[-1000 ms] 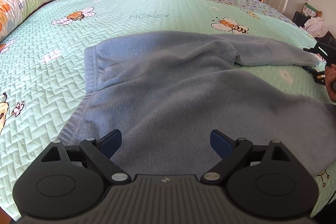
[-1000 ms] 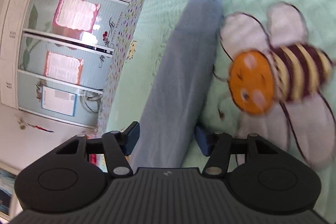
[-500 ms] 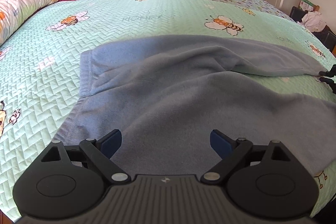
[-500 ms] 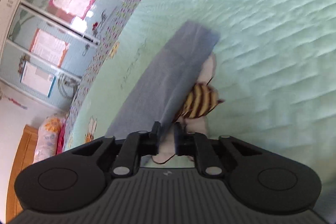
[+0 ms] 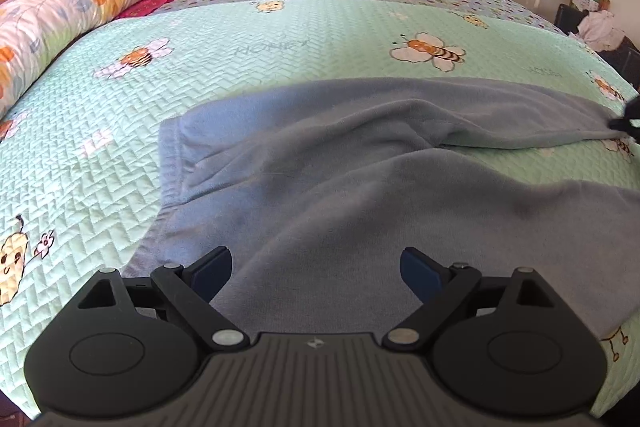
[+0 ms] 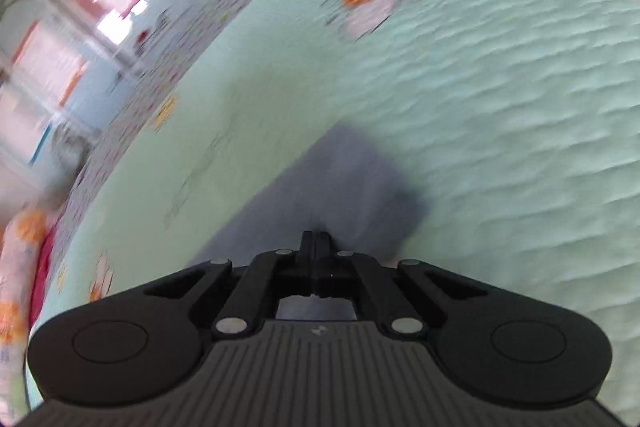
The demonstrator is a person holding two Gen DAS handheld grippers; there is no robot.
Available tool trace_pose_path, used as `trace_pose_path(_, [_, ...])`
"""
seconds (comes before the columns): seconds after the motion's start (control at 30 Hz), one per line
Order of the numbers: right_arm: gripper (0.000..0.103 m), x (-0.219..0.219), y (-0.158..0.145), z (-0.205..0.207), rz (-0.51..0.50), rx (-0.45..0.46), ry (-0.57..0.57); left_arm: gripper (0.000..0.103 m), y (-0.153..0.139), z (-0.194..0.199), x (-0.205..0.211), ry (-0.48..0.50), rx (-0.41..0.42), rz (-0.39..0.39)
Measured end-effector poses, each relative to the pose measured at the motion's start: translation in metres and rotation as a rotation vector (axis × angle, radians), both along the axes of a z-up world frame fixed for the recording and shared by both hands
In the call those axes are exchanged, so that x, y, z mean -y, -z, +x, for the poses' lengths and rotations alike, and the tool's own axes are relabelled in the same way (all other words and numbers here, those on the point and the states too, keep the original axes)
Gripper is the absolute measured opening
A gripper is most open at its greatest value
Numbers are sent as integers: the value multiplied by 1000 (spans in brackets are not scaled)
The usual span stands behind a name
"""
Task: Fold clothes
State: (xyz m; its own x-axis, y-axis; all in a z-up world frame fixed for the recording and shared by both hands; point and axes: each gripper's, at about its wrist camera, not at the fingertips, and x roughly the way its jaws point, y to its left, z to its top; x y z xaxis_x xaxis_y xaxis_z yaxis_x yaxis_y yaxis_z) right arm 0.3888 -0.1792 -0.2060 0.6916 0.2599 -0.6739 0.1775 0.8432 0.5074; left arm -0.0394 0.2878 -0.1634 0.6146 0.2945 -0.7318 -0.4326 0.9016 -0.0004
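Right tongs (image 6: 316, 239) pinching grey trousers (image 5: 360, 179) leg end; left tongs (image 5: 316, 267) spread above.

Bare quilt (image 5: 248, 75) lies open beyond the trousers (image 5: 360, 187); the bolster (image 5: 72, 11) probably blocks the left edge.

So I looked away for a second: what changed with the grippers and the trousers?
The right gripper closed on the far trouser leg end, which it straddled open before. The left gripper stays open over the grey trousers, which lie much as before on the bed.
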Motion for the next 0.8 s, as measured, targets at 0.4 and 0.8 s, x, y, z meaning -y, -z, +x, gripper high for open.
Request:
trace_pose_path(0.4, [30,-283,-45,-129,-267,219,-895,93,-23,45,-29,-1,48,109])
trace_pose_path(0.8, [39,-413,-43,-126,-154,125,-1020,89,-29,50,-157,-258,128,-74])
